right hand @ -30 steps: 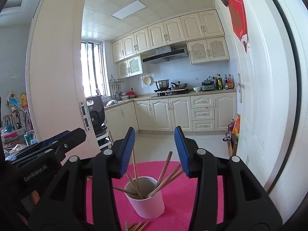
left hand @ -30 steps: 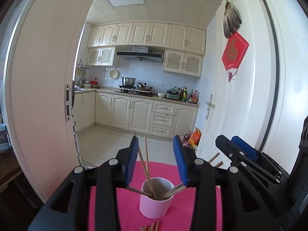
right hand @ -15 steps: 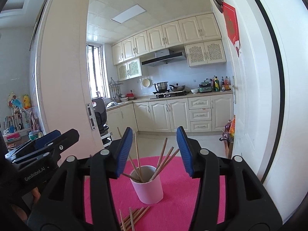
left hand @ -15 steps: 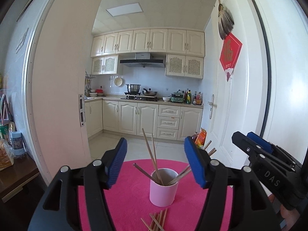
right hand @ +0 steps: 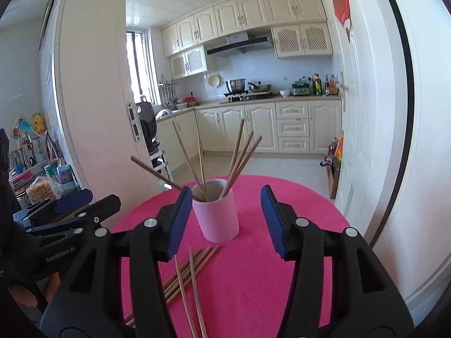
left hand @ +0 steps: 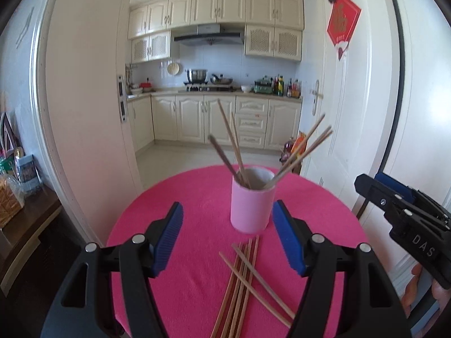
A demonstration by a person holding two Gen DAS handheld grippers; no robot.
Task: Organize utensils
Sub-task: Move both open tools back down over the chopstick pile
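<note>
A pale pink cup (left hand: 252, 201) stands on the round pink table (left hand: 174, 197) with several wooden chopsticks (left hand: 234, 146) leaning out of it. More loose chopsticks (left hand: 245, 281) lie in a bundle in front of the cup. My left gripper (left hand: 227, 207) hovers above that bundle, short of the cup. Its jaws are opening, with nothing gripped between them. My right gripper (right hand: 225, 194) is open too, with the cup (right hand: 217, 219) beyond its fingers and the loose chopsticks (right hand: 191, 270) below. Each gripper shows at the edge of the other's view, the right gripper (left hand: 394, 197) and the left gripper (right hand: 84, 205).
A dark wooden sideboard (left hand: 25, 225) with packets and boxes stands left of the table. A white door (left hand: 352, 112) is close on the right. Past the table's far edge an open doorway leads to a tiled kitchen floor (left hand: 197, 155) and cream cabinets.
Both grippers have sunk, tipped downward and drawn back from the cup, so the loose chopsticks now show below them. The left jaws have spread much wider and the right jaws slightly wider.
</note>
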